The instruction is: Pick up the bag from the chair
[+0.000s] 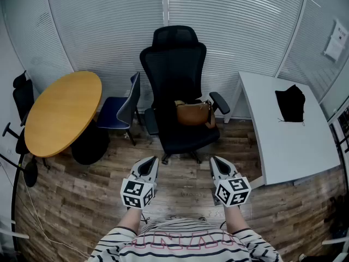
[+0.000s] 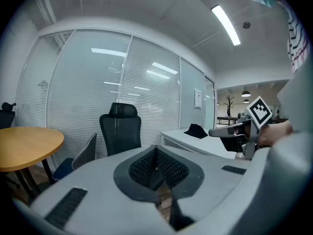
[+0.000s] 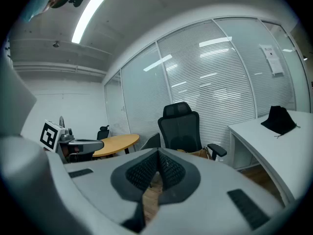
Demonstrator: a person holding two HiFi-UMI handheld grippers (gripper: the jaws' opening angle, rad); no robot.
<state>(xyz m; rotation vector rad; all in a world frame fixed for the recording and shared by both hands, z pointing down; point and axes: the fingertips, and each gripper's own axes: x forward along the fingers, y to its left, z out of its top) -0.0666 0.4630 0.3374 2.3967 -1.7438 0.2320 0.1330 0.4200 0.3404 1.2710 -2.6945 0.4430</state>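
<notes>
A brown bag (image 1: 192, 112) lies on the seat of a black high-backed office chair (image 1: 175, 64) in the middle of the head view. Both grippers are held low in front of the person, well short of the chair. The left gripper (image 1: 151, 161) is shut and holds nothing. The right gripper (image 1: 215, 161) is likewise shut and empty. In the right gripper view the bag (image 3: 200, 153) peeks out on the chair (image 3: 182, 129) just above the closed jaws. The left gripper view shows the chair (image 2: 120, 131) beyond its closed jaws; the bag is hidden there.
A round wooden table (image 1: 62, 111) stands at the left, with a blue chair (image 1: 117, 111) between it and the office chair. A white desk (image 1: 289, 135) at the right carries a black cloth item (image 1: 290, 103). Another black chair (image 1: 22, 97) is at the far left.
</notes>
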